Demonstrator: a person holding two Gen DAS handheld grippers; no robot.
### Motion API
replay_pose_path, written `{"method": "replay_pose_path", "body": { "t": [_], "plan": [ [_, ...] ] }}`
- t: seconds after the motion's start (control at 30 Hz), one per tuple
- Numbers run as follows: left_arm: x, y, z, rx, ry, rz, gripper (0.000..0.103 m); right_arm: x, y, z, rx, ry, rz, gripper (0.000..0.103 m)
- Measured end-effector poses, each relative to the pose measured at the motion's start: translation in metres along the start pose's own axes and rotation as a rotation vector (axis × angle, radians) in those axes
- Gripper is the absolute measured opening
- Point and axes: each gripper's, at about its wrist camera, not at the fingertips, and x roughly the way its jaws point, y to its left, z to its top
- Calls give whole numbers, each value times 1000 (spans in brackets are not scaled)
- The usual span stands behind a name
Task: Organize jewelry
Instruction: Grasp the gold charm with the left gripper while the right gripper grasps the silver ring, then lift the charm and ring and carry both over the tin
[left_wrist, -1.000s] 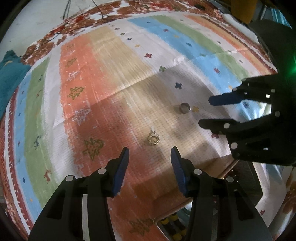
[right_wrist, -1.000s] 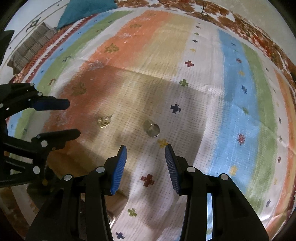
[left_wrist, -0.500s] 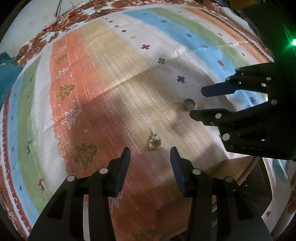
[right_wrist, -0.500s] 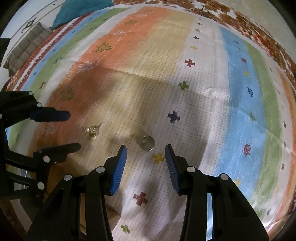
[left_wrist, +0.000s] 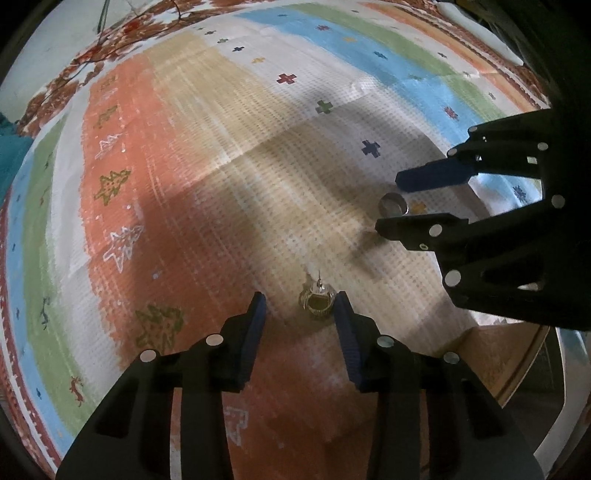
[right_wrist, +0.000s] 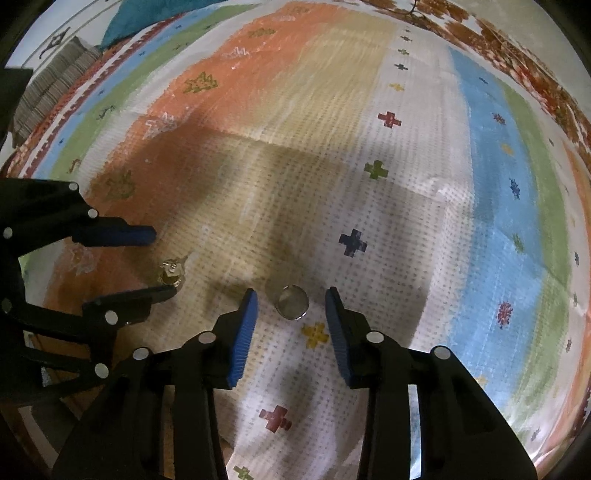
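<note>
Dim overall, with a broad soft-edged shadow across the middle of the striped cloth and brighter daylight on its far stripes. Strong fisheye bending and dark vignette beyond the cloth's edges. Slightly soft, grainy; no glare.

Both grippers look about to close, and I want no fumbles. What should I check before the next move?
1. Left gripper jaws open: ok.
2. Gold earring between left jaws: ok, though near the right one.
3. Right gripper jaws open: ok.
4. Silver ring between right jaws: ok.
5. Grippers apart from each other: ok.
6. Jaws low enough on the striped cloth: cannot tell.
</note>
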Motion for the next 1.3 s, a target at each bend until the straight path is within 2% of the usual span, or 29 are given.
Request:
{"method": "replay_pose_path", "body": {
  "t": [0.07, 0.2, 0.27, 0.3, 1.0, 1.3],
  "plan": [
    [2, -2, 2, 7, 1, -4, 33, 0, 0, -1, 2, 2, 0, 31],
    [4, -6, 3, 14, 14, -12, 16, 1, 0, -1, 8, 6, -1, 27],
    [4, -8, 3, 19, 15, -1, 16, 1, 1, 0, 10, 3, 6, 19],
    [3, -9, 3, 28, 14, -4, 16, 0, 2, -1, 9, 2, 7, 19],
    [-23, 1, -7, -48, -28, 20, 16, -11, 5, -2, 42, 4, -41, 19],
    [-47, 9, -11, -161, -68, 69, 16, -23, 4, -4, 102, -12, -77, 19]
  ]
}}
